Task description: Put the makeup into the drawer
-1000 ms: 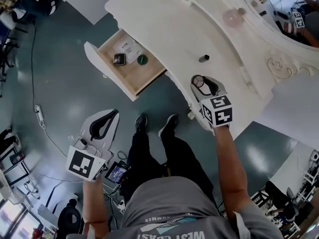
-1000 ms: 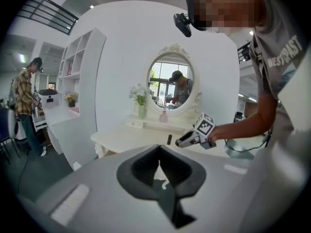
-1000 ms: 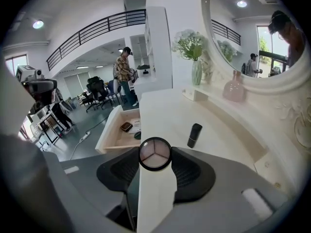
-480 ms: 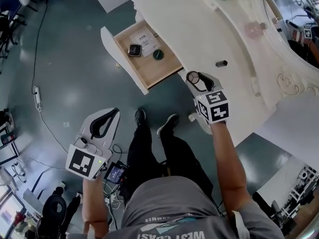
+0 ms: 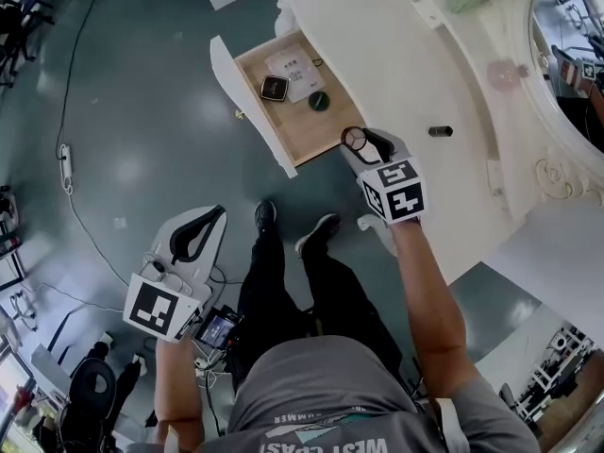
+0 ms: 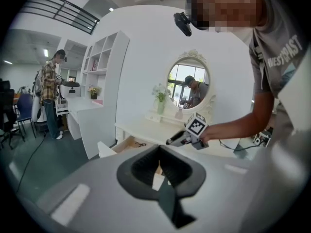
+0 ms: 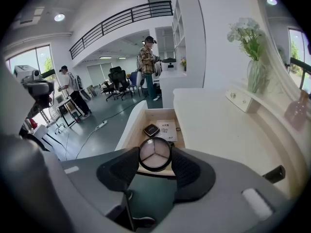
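My right gripper (image 5: 358, 141) is shut on a round makeup compact (image 5: 355, 139) with a clear three-part lid, held at the near right corner of the open drawer (image 5: 300, 136). In the right gripper view the compact (image 7: 155, 154) sits between the black pads, with the drawer (image 7: 137, 125) just beyond. Inside the drawer lie a dark square compact (image 5: 275, 88), a white card (image 5: 294, 66) and a small green round item (image 5: 319, 101). A small dark tube (image 5: 441, 131) lies on the white dressing table (image 5: 396, 55). My left gripper (image 5: 219, 212) hangs low over the floor, shut and holding nothing.
The table's oval mirror (image 5: 571, 36) stands at the right, with a vase of flowers (image 7: 252, 57) and a pink bottle (image 5: 506, 72) along it. The person's legs and shoes (image 5: 267, 217) stand below the drawer. Cables (image 5: 68, 168) cross the floor. Other people stand far off (image 7: 147, 64).
My right gripper has carried the round compact leftwards from over the table's edge to the drawer's near corner. The left gripper has kept its place in the head view.
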`<state>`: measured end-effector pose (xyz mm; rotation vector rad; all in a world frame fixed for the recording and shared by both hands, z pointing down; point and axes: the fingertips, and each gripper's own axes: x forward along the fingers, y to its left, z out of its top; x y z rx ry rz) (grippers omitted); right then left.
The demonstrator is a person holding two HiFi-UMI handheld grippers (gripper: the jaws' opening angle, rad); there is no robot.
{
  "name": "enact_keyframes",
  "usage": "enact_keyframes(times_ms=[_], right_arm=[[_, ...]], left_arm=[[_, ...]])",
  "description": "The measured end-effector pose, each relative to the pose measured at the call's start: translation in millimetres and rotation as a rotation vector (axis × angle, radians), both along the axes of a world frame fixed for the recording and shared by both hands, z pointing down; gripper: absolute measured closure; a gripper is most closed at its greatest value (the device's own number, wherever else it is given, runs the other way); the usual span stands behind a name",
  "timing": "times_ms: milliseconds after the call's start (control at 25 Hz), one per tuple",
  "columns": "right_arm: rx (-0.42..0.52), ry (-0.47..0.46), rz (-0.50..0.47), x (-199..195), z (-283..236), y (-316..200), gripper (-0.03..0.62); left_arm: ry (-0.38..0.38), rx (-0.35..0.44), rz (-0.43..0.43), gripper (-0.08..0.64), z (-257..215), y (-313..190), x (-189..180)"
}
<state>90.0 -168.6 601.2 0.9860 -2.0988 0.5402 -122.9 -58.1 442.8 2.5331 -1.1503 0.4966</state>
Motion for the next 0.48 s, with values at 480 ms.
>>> enact_keyframes(times_ms=[480], right_arm=[[-0.078, 0.052, -0.105, -65.3, 56.0, -24.7, 0.377]], left_arm=[[0.034, -0.049, -0.022, 0.557, 34.1, -12.9, -36.3]])
